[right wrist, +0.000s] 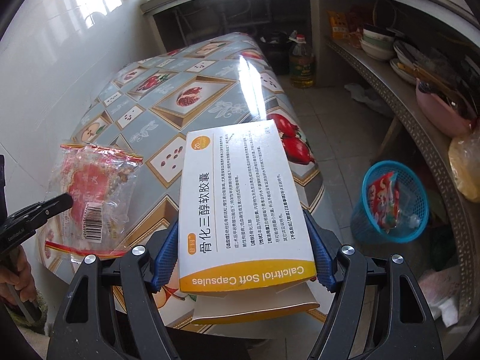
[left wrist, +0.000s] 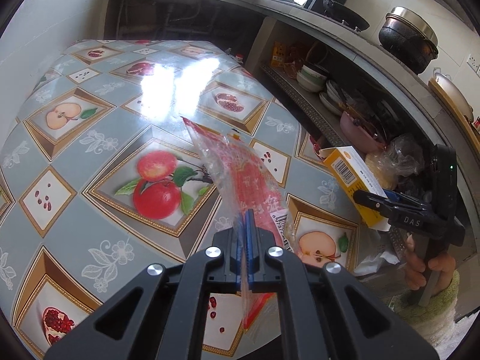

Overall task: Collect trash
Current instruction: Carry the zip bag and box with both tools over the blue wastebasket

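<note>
The left claw (left wrist: 246, 225) is clamped tight on a wrapper (left wrist: 240, 165); the right claw (right wrist: 243, 249) grips a box (right wrist: 240, 198), both tilted down.

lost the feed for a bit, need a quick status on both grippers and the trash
Left gripper shut on plastic wrapper. Right gripper clamped on medicine box. Blue basket on floor, wrapper already inside. Nothing blocking.

The left wrist view looks steeply down along its own fingers, close over the fruit-patterned table (left wrist: 99, 138), facing the counter shelves (left wrist: 315, 102) at upper right. The right wrist view faces the same way from further right, showing floor and a blue basket (right wrist: 390, 201) at right. Both share the table, the shelves and each other's gripper at the frame edges.
</note>
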The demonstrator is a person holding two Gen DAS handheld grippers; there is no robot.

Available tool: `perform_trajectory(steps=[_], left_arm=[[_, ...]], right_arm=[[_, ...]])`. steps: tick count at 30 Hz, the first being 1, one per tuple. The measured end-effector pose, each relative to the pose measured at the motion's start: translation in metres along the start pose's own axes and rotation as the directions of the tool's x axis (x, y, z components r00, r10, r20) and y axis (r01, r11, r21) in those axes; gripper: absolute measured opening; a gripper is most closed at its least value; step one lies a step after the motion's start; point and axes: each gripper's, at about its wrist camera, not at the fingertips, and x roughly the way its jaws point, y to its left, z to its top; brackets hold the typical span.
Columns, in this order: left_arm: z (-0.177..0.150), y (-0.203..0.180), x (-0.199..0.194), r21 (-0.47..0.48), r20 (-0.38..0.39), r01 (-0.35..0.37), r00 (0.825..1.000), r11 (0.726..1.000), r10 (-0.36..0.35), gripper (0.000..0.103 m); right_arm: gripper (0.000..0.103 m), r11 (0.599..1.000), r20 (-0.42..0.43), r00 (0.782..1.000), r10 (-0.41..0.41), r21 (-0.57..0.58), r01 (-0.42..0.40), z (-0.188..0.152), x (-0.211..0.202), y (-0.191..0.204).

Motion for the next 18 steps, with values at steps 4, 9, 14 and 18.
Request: perform_trajectory(steps=[4,9,14,18], left_arm=[[0.006,-0.004,0.002,0.002,0.002,0.015,1.0,1.0,-0.015,0.002],[0.018,-0.02,0.008,0.018,0.002,0.057,0.998,0.998,-0.057,0.002],[0.048,-0.054,0.019,0.066,0.0,0.142,0.99,0.988,-0.143,0.001],[0.078,-0.096,0.037,0.137,-0.014,0.202,0.979,0.97,-0.202,0.001]], right_arm=[[0.07,0.999,0.017,1.0,-0.001,0.045,0.0,-0.003,-0.007,-0.012],[0.07,0.991,0.069,0.997,-0.023,0.134,0.013,-0.006,-0.023,-0.04],[0.07,0.944,0.179,0.969,-0.168,0.312,0.106,-0.016,-0.073,-0.107],[0.07,0.857,0.176,0.936,-0.305,0.479,0.189,-0.044,-0.101,-0.173]])
